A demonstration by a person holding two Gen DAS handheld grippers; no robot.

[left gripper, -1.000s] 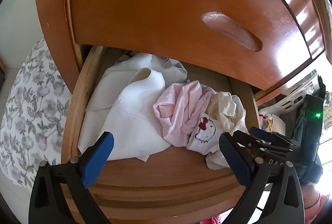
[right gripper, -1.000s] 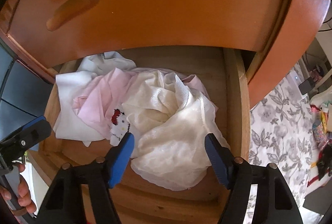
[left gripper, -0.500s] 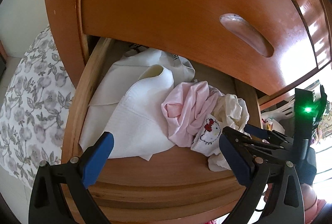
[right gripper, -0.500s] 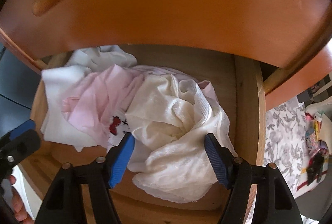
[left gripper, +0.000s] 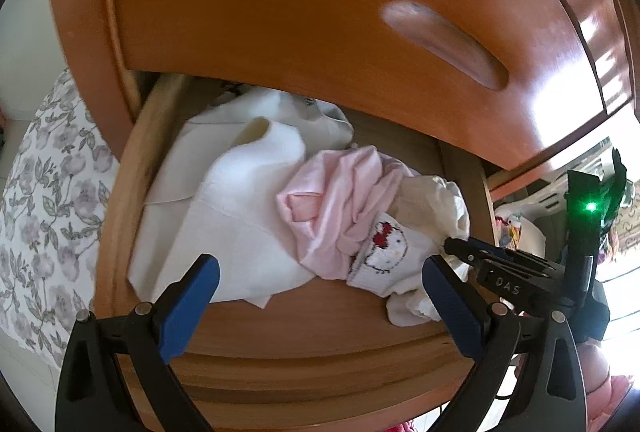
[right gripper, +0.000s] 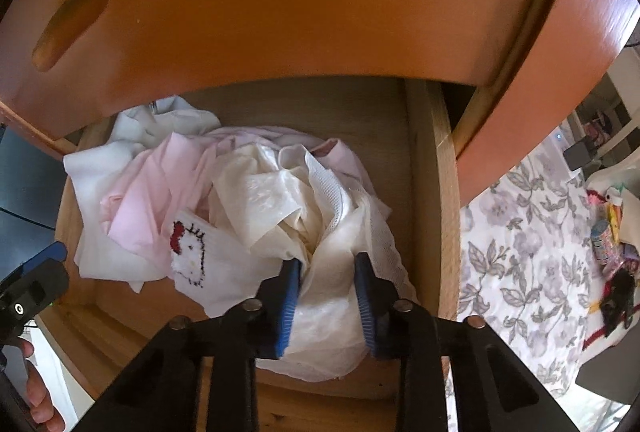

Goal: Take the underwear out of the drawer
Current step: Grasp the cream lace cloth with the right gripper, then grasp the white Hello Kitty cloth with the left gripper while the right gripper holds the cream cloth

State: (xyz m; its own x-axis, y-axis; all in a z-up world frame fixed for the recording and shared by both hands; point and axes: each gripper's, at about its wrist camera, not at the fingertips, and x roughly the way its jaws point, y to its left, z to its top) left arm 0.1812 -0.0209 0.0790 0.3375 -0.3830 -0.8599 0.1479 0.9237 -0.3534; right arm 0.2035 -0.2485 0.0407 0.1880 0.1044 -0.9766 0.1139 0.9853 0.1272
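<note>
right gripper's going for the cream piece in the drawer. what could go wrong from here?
1. The right gripper is closing on a bunched fold of the cream underwear, which is tangled with the pink garment and the cat-face piece; lifting may drag those along.
2. It has only a fold, so the fabric could slip free.
3. The drawer front above overhangs closely; a straight lift might hit it.

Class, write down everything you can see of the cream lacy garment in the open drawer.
The cream lacy garment is thin fabric, part netted, part glossy, crumpled into a heap at the right front of the wooden drawer. It overlaps the pink garment and the white cat-face piece. The right tool is closing, its blue pads bunching a fold.
</note>
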